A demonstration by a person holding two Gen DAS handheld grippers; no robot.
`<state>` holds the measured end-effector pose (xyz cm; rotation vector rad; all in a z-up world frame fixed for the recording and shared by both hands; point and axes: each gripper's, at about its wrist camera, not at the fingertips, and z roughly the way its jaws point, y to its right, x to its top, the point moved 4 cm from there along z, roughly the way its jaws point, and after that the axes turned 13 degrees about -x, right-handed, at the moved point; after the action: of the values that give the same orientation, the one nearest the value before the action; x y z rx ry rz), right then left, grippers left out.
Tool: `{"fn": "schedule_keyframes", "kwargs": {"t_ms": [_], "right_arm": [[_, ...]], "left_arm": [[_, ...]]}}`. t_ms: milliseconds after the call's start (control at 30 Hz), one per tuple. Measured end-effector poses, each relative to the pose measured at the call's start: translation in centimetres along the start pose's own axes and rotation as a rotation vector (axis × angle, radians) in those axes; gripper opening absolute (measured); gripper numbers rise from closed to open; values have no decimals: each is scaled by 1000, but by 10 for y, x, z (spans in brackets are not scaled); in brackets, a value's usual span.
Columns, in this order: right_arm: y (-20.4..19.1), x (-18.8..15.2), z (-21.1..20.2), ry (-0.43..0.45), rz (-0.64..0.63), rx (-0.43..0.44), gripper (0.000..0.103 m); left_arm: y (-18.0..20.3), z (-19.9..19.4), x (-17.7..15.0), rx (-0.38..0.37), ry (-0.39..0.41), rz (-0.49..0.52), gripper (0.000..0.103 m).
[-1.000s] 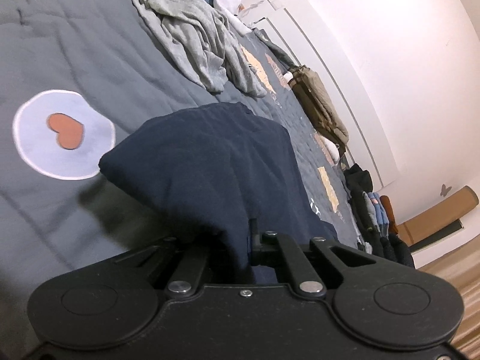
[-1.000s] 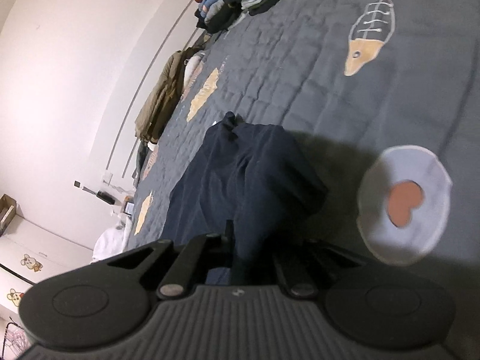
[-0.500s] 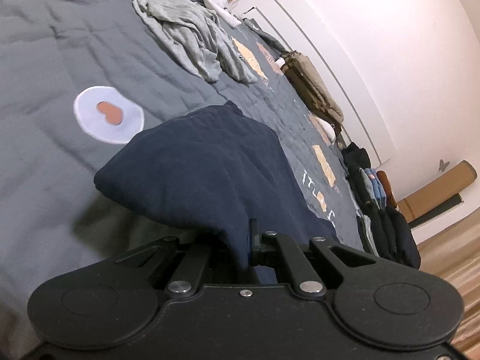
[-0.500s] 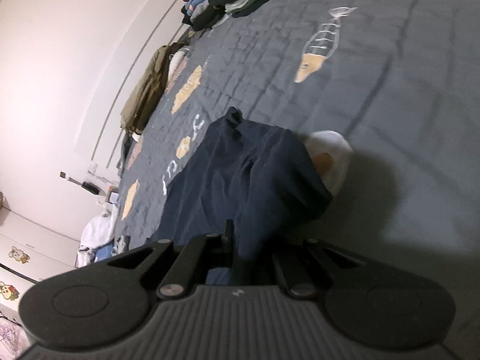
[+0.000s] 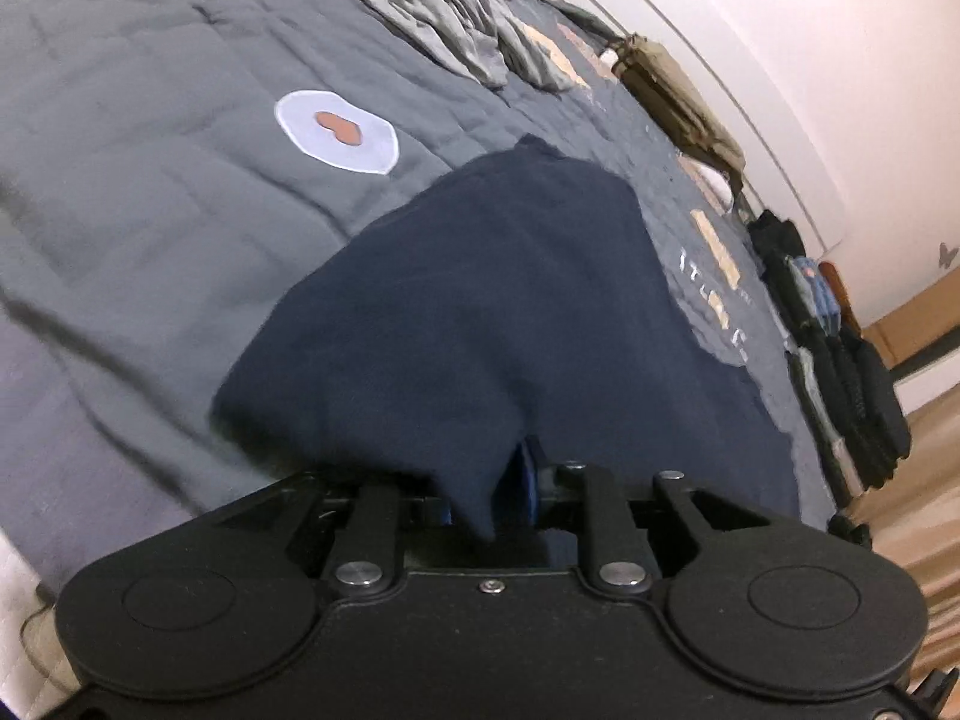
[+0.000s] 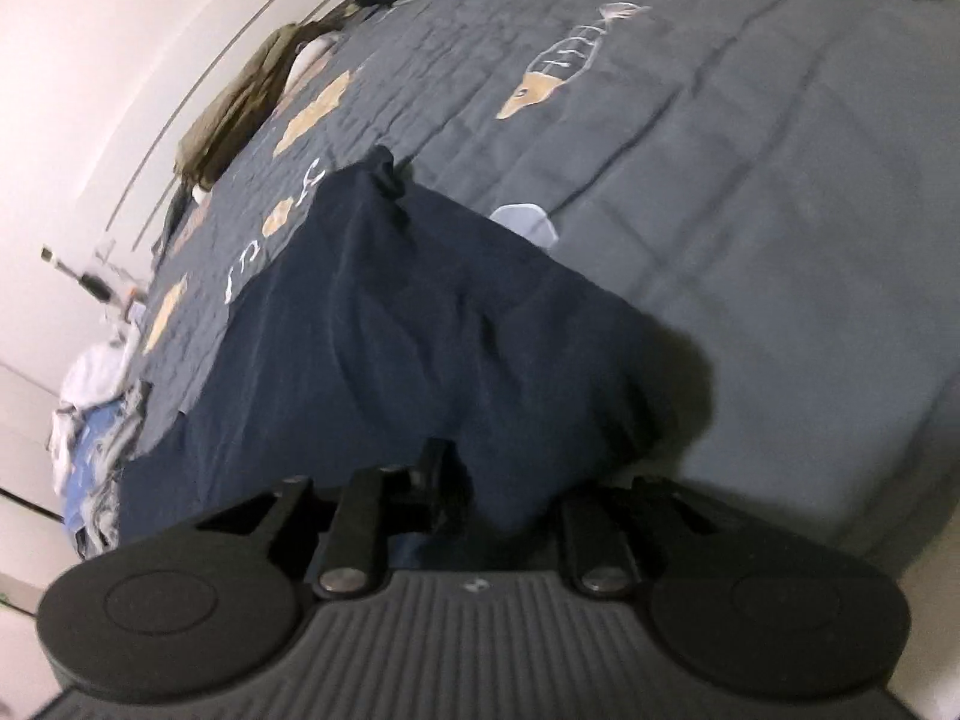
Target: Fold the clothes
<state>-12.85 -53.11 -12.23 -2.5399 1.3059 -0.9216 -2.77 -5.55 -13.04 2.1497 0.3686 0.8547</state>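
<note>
While the navy garment [image 5: 480, 300] drapes forward over the grey quilt [image 5: 150, 210] (its near edge lifted), the left gripper [image 5: 486, 480] pinches one corner and the right gripper [image 6: 474, 480] is clamped on the other

We noted the navy garment [image 5: 480, 312] as soft matt cloth with a faintly napped surface. The bed cover [image 5: 150, 192] was quilted grey fabric, matt, with stitched cloth patches. The left gripper [image 5: 489, 498] had a smooth matt black plastic housing with bright metal pivot pins; the right gripper [image 6: 468, 492] had a ribbed matt plastic shell. The crumpled grey clothing [image 5: 444, 12] looked like thin jersey knit. The wall [image 5: 840, 30] was smooth and matt.
</note>
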Motion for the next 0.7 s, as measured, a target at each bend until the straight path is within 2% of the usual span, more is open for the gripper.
{"fn": "schedule_keyframes", "kwargs": {"t_ms": [67,133,200,267,400,433,467,567,633,700], "right_arm": [[5,0,-7,16,-3,-20,25],[11,-1,-14,32,-6,-40,33],[16,1,-24,52,-6,-56,34],[20,7,-36,103,-17,-76,35],[16,19,-62,242,-85,-99,36],[14,20,-69,269,-95,-63,37],[11,22,-75,295,-105,-25,37],[0,19,-78,298,-128,86,39],[-8,15,-69,218,-119,184,39],[-13,11,-53,136,-90,235,39]], "left_arm": [[3,-11,1,13,22,20,23],[4,-24,1,40,48,37,39],[3,-35,3,71,71,38,49],[5,-46,4,58,94,30,50],[18,-58,8,50,128,88,52],[20,-61,8,58,139,98,57],[24,-64,7,68,156,126,58],[37,-73,6,92,207,212,59],[44,-76,6,59,223,239,63],[48,-73,5,13,214,238,65]]}}
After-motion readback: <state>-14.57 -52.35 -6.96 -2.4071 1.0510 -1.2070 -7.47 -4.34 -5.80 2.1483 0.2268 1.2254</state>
